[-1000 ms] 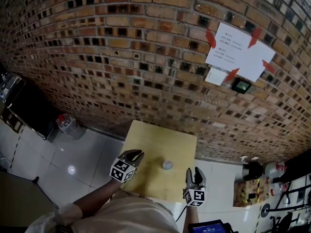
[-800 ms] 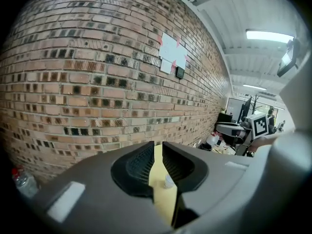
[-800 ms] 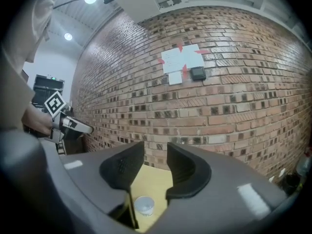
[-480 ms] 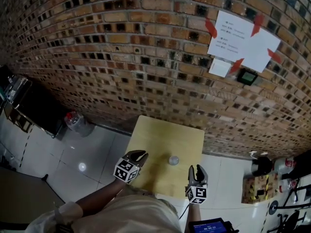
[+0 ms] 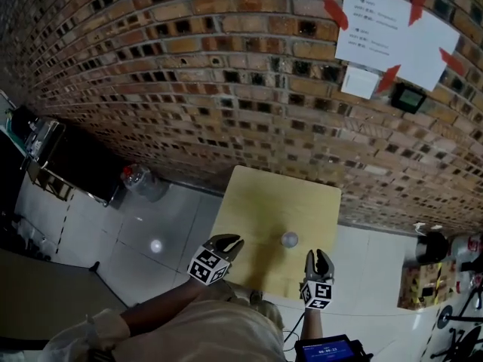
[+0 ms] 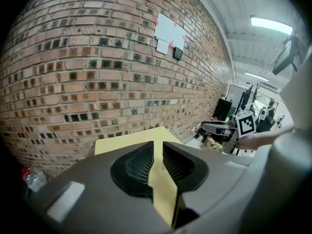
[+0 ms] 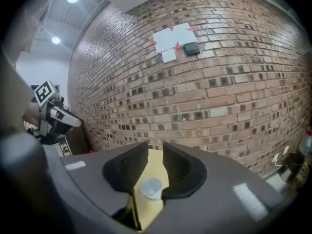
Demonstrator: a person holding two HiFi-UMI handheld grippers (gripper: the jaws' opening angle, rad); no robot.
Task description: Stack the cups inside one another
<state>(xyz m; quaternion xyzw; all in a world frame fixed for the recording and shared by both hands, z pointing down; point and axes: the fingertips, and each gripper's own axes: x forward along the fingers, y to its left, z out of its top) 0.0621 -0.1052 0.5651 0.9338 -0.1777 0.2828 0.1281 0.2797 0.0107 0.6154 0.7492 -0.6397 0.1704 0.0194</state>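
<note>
Standing alone on the yellow table (image 5: pixel 264 194), a single small cup (image 5: pixel 289 239) is seen just ahead of the right gripper (image 5: pixel 320 256) and slightly to its left, clear of its tips. The right gripper's jaws have just been closing and are left with a narrow gap, through which the cup is framed but not touched, so nothing is grasped. The left gripper (image 5: pixel 229 240) is held with the cup off to its right, its jaws slightly parted and empty.
</note>
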